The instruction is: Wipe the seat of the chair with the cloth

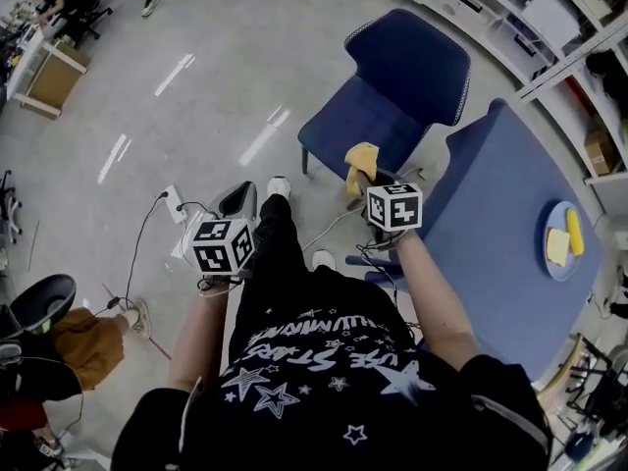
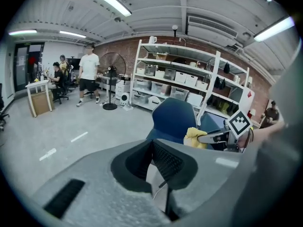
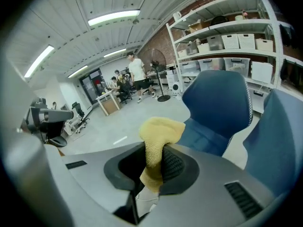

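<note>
Right gripper view: right gripper [image 3: 152,167] pinches the cloth [image 3: 160,129] thinly, so friction on the seat [image 1: 355,126] may pull it free. The left gripper [image 2: 158,169] is closed, empty.

Crumpled yellow cloth [image 1: 360,159] hangs near the blue chair [image 1: 407,67].
</note>
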The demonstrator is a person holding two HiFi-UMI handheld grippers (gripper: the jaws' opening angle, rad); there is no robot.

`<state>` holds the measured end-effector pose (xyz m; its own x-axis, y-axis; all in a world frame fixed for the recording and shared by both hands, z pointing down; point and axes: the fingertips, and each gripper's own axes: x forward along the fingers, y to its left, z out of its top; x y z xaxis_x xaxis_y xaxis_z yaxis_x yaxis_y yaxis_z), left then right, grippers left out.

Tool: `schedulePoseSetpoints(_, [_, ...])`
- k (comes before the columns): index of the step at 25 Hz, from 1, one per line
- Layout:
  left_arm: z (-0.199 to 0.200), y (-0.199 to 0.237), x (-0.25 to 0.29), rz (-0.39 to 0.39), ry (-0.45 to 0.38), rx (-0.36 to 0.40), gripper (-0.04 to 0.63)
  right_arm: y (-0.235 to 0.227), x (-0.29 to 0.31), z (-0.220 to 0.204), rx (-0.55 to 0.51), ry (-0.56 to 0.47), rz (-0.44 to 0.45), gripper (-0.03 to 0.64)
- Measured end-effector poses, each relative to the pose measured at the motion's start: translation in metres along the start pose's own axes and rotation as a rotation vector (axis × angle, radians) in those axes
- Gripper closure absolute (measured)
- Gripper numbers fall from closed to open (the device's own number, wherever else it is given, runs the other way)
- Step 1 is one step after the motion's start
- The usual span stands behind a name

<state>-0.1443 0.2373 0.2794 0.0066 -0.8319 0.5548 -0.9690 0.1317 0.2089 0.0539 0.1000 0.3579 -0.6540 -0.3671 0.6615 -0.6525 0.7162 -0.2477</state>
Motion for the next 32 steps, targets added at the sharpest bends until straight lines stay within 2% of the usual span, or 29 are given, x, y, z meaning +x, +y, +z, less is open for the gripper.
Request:
schedulePoseSetpoints(5, [0.026,-0.004,0.077,-0.123,0.076,0.099,0.575,-0.047,0.004,0.009,0.136,-0.036,-0.110,0.551])
schedulePoseSetpoints(10, [0.062,-0.014,0.167,-0.235,0.129,0.180,0.575,-0.099,0.028,0.017,0.237,-0.021,-0.216,0.551])
schedulePoseSetpoints(14, [0.077,-0.010,0.233,-0.311,0.187,0.205,0.575,-0.128,0.061,0.025,0.291,0.009,-0.284,0.551])
schedulePoseSetpoints(20, [0.092,0.014,0.332,-0.423,0.290,0.281,0.575,-0.158,0.134,0.052,0.367,0.057,-0.379,0.551])
schedulePoseSetpoints(24, [0.080,0.024,0.391,-0.468,0.343,0.315,0.575,-0.182,0.190,0.068,0.364,0.073,-0.386,0.551])
schedulePoseSetpoints(29, [0.065,0.024,0.460,-0.510,0.393,0.402,0.575,-0.210,0.248,0.084,0.381,0.061,-0.386,0.551])
schedulePoseSetpoints(32, [0.049,0.021,0.489,-0.526,0.422,0.414,0.575,-0.217,0.274,0.078,0.394,0.084,-0.366,0.551])
